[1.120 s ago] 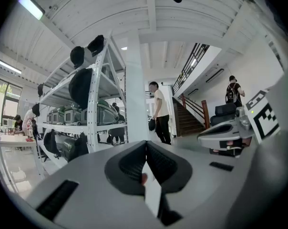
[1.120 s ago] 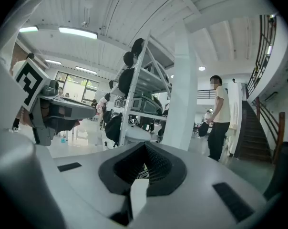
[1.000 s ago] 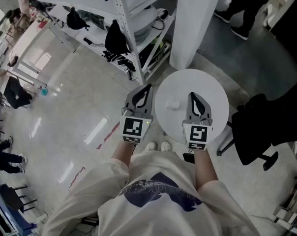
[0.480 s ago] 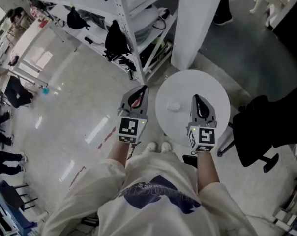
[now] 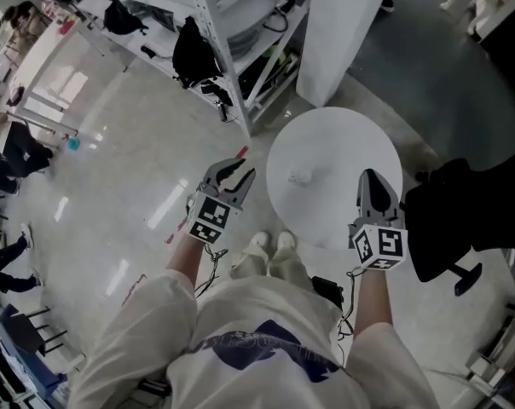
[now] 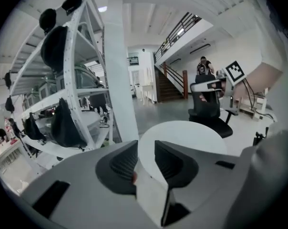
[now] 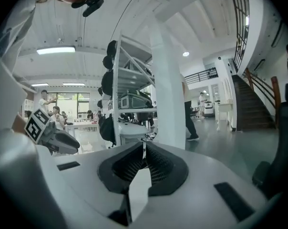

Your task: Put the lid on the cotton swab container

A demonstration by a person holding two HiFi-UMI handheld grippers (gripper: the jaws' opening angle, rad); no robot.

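Observation:
A small pale object (image 5: 299, 177), too small to tell container from lid, lies near the middle of the round white table (image 5: 334, 143) in the head view. My left gripper (image 5: 243, 170) is held off the table's left edge, over the floor. Its jaws stand a little apart with nothing between them, and the table top (image 6: 182, 132) shows through the gap of the left gripper (image 6: 146, 159). My right gripper (image 5: 367, 175) hovers at the table's right rim. In its own view the right gripper (image 7: 144, 151) is shut and empty. Neither gripper touches the object.
A white shelf rack with black bags (image 5: 215, 32) and a white pillar (image 5: 343, 24) stand behind the table. A black office chair (image 5: 462, 211) sits at the right. My shoes (image 5: 270, 245) are at the table's near edge. People stand farther off (image 7: 189, 113).
Both grippers have drawn apart and back from the table's middle: the left went left off the table, the right to its right rim. The left jaws, shut before, now stand parted.

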